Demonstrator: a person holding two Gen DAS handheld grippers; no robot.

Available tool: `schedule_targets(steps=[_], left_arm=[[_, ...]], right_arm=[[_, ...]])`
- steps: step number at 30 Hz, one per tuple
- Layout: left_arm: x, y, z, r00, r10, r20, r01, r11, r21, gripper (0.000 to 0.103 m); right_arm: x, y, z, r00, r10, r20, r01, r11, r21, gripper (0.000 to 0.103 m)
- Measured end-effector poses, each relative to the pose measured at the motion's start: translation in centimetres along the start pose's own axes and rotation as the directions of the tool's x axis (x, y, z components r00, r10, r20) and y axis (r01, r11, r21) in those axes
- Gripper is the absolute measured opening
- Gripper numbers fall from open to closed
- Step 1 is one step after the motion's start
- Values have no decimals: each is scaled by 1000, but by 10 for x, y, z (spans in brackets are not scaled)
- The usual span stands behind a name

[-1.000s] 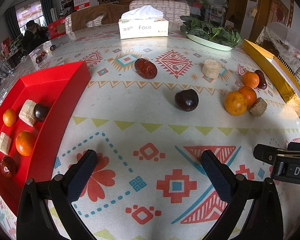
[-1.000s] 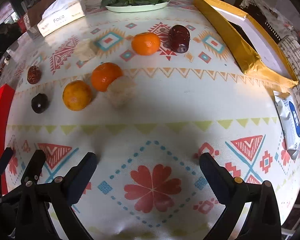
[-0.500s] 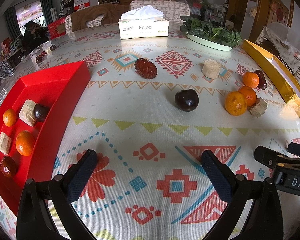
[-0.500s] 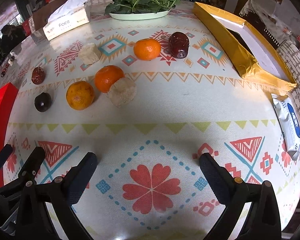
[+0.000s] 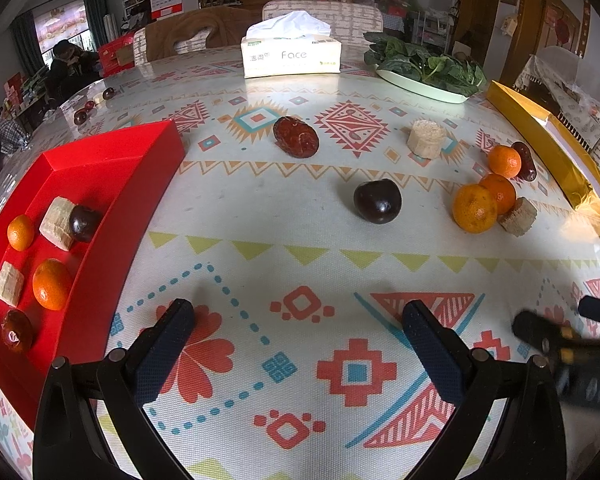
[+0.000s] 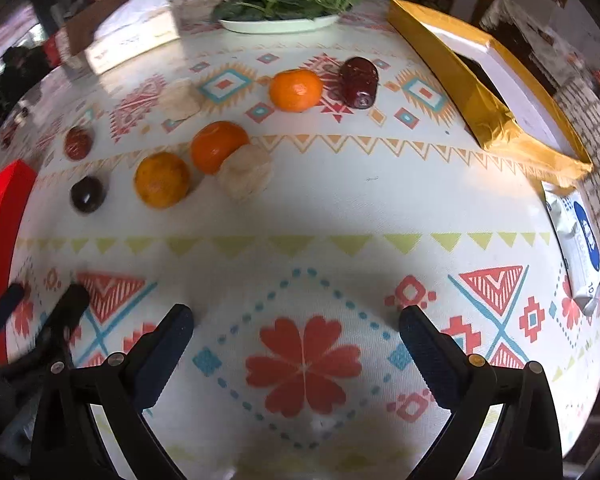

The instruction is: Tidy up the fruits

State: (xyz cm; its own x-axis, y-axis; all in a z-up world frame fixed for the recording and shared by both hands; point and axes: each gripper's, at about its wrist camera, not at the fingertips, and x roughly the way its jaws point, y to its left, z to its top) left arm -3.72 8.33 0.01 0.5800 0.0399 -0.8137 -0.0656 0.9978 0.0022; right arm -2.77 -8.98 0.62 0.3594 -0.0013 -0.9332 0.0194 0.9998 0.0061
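Hovering low over the patterned worktop (image 5: 300, 240), the left claw (image 5: 296, 344) and right claw (image 6: 296, 344) both stand wide apart and empty, probably readied to collect loose fruit. At nine o'clock in the left view, a red rectangular plastic tray (image 5: 112, 184) already holds small oranges, pale cut chunks and dark fruits in rough rows. Unsorted pieces lie toward one o'clock: a glossy dark round plum (image 5: 377, 201), a wrinkled red date (image 5: 296, 137), and a dimpled orange mandarin (image 5: 474, 208) touching its neighbours.
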Motion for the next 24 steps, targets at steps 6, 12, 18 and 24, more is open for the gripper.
schedule_targets(steps=[6, 12, 18, 24], left_arm=[[0, 1, 0, 1000, 0, 0, 0, 1000, 0, 103], [0, 1, 0, 1000, 0, 0, 0, 1000, 0, 103], [0, 0, 0, 1000, 0, 0, 0, 1000, 0, 103], [0, 0, 0, 1000, 0, 0, 0, 1000, 0, 103]], right_arm=[[2, 3, 2, 1000, 6, -4, -6, 1000, -18, 103], [2, 4, 3, 1000, 6, -30, -6, 1000, -17, 103], [4, 5, 9, 999, 6, -33, -6, 1000, -26, 103], [6, 6, 10, 1000, 24, -12, -25, 997, -68, 103]])
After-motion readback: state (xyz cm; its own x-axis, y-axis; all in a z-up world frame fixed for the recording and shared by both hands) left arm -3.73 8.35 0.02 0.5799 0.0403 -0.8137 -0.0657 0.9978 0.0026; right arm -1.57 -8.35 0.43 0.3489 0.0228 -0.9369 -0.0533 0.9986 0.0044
